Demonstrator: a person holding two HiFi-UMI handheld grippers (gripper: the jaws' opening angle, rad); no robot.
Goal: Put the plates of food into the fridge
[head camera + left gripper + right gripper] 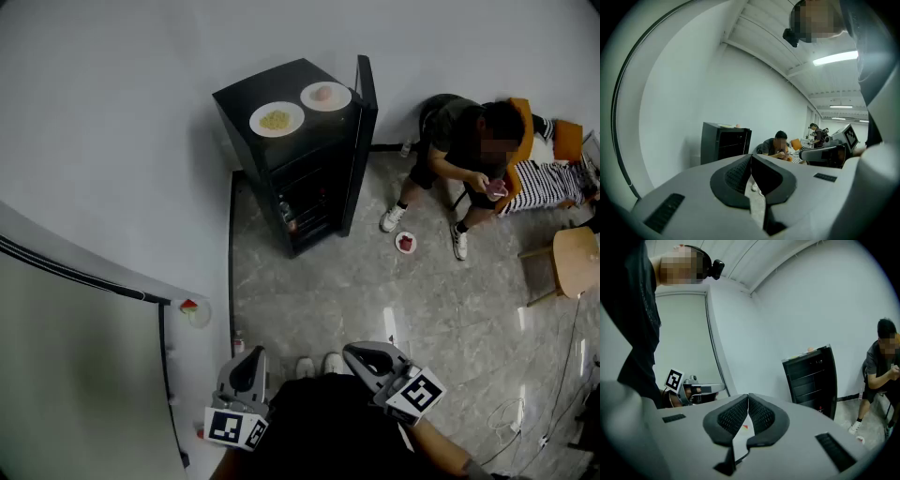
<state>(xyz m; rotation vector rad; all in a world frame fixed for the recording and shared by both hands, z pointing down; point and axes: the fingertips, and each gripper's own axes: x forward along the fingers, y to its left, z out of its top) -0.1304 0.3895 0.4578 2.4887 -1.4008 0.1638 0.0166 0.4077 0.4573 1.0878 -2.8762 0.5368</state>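
A small black fridge [292, 178] stands against the far wall, its door [362, 131] swung open to the right. On its top sit a white plate of yellow noodles [277, 119] and a white plate of pinkish food [325, 96]. A third plate with red food [405, 243] lies on the floor near the fridge. My left gripper [249, 361] and right gripper [362, 354] are held close to my body, far from the fridge. Both are shut with nothing between the pads. The fridge [723, 140] also shows ahead in the left gripper view and the fridge [811, 376] in the right gripper view.
A person [469, 141] sits low by the wall right of the fridge, holding a small bowl. A wooden chair [572, 262] stands at the right edge, with cables [511, 412] on the floor. A dark-framed partition [84, 375] closes off the left.
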